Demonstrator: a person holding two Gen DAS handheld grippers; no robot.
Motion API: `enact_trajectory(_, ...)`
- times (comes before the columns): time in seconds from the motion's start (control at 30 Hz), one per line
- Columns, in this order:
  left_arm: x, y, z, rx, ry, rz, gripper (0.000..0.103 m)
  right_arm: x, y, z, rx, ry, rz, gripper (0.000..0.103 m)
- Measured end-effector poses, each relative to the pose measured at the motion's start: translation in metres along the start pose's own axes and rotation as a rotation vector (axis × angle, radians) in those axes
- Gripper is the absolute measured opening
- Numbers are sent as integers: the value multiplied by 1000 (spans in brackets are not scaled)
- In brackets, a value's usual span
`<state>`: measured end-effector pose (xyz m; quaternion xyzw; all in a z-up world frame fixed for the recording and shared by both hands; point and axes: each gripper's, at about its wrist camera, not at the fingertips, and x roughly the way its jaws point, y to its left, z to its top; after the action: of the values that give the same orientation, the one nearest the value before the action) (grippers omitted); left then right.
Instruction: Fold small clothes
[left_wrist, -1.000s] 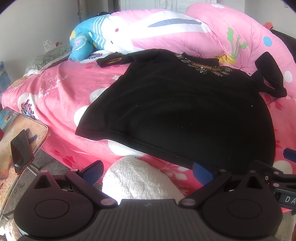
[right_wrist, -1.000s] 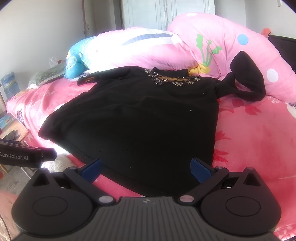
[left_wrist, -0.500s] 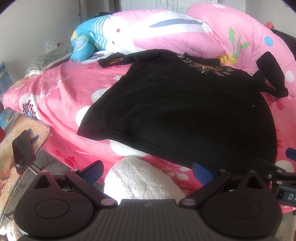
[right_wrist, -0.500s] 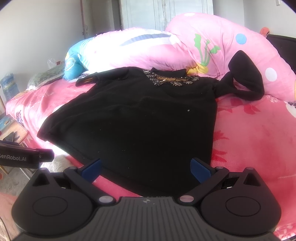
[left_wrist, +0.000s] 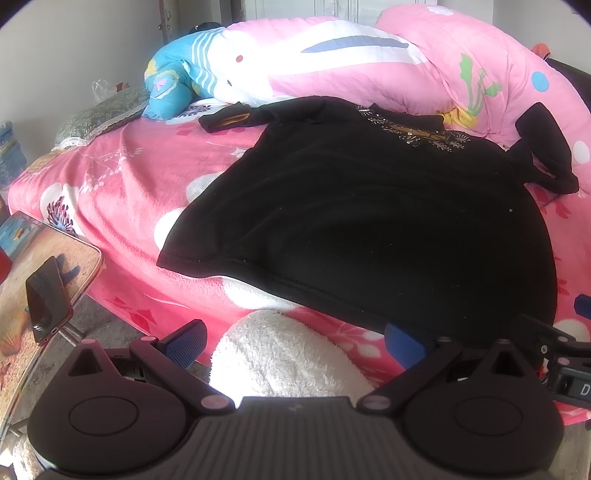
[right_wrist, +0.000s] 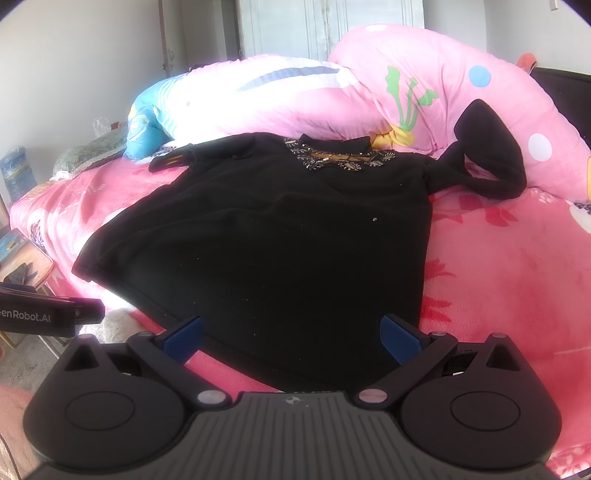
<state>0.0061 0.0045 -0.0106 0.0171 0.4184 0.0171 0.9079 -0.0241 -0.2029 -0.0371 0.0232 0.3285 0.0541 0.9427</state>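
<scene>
The black top (right_wrist: 280, 236) is spread flat on the pink bedspread (right_wrist: 509, 273), hem nearest. Nothing is held by the left gripper (left_wrist: 295, 341) or right gripper (right_wrist: 291, 338), both wide open. The hem corners should be pinched evenly; the right sleeve (right_wrist: 491, 155), apparently bunched, should be straightened first.

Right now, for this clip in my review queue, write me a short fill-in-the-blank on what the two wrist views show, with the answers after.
1. The black top lies spread on a bedspread whose main colour is ____.
2. Both the left gripper and the right gripper have their jaws ____.
3. The beaded neckline of the top points toward the rolled-up ____ at the far side of the bed.
4. The phone rests on a small ____ beside the bed.

Answers: pink; open; quilt; table
</scene>
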Motion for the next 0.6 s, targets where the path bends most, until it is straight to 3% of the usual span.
enact_trajectory(0.6, 4, 15, 4, -24, -6, 16, 103, 8, -6, 3, -4, 4, -48, 103)
